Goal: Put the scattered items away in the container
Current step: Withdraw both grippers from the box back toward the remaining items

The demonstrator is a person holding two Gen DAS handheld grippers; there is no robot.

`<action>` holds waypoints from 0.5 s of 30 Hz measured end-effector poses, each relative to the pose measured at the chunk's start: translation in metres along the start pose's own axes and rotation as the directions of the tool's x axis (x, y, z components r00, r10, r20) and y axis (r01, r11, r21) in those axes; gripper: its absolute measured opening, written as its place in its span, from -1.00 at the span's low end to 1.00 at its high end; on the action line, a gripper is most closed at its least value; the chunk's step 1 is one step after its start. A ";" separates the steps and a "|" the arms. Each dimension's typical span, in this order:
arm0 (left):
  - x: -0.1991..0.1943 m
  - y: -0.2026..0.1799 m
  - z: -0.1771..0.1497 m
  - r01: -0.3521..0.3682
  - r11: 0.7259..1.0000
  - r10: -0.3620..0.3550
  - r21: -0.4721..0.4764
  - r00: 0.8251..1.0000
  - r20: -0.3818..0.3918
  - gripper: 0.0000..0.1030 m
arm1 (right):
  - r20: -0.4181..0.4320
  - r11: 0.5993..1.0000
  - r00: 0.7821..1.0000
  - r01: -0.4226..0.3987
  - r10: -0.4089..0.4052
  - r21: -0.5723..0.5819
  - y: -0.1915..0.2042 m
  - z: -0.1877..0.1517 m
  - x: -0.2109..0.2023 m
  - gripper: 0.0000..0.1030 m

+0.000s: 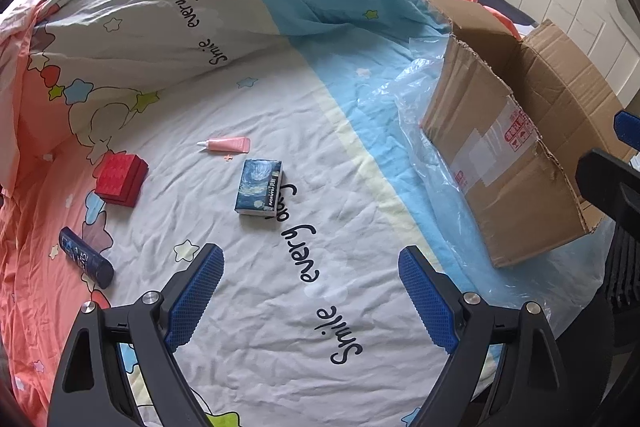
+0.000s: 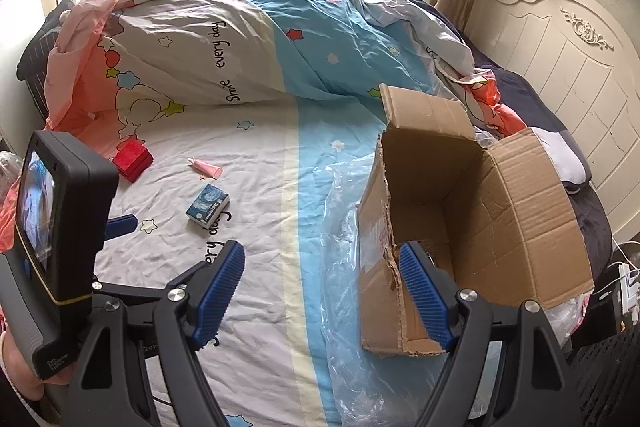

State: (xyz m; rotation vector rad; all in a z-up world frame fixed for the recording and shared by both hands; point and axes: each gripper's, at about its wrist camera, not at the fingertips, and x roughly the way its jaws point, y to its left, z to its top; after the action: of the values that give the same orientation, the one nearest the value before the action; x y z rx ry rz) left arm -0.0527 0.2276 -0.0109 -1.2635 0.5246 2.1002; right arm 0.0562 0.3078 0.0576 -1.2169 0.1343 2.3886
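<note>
On the patterned bedsheet lie a blue tissue pack (image 1: 259,193) (image 2: 207,210), a pink tube (image 1: 229,144) (image 2: 205,167), a red box (image 1: 121,179) (image 2: 132,159) and a dark blue can (image 1: 85,257). An open cardboard box (image 1: 516,155) (image 2: 476,211) stands on the right. My left gripper (image 1: 310,291) is open above the sheet, just short of the tissue pack, nothing between its fingers. My right gripper (image 2: 322,289) is open too, with its right finger (image 2: 424,291) in front of the box's torn near wall.
A crumpled duvet (image 1: 168,19) is heaped at the back of the bed. Clear plastic sheeting (image 2: 344,267) lies under and around the box. A white headboard (image 2: 568,75) stands at the right. The left hand-held device (image 2: 60,219) fills the right view's left edge.
</note>
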 end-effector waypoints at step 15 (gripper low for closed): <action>0.029 0.024 0.000 -0.014 0.999 0.013 -0.030 1.000 -0.024 0.78 | 0.006 0.909 0.980 -0.183 0.200 -0.375 0.043 0.029 0.046 0.50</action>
State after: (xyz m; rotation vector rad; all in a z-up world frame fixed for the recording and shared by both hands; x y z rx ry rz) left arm -0.0791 0.2189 -0.0366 -1.3068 0.5147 2.1144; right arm -0.0074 0.2935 0.0342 -1.3688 -0.2380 2.6969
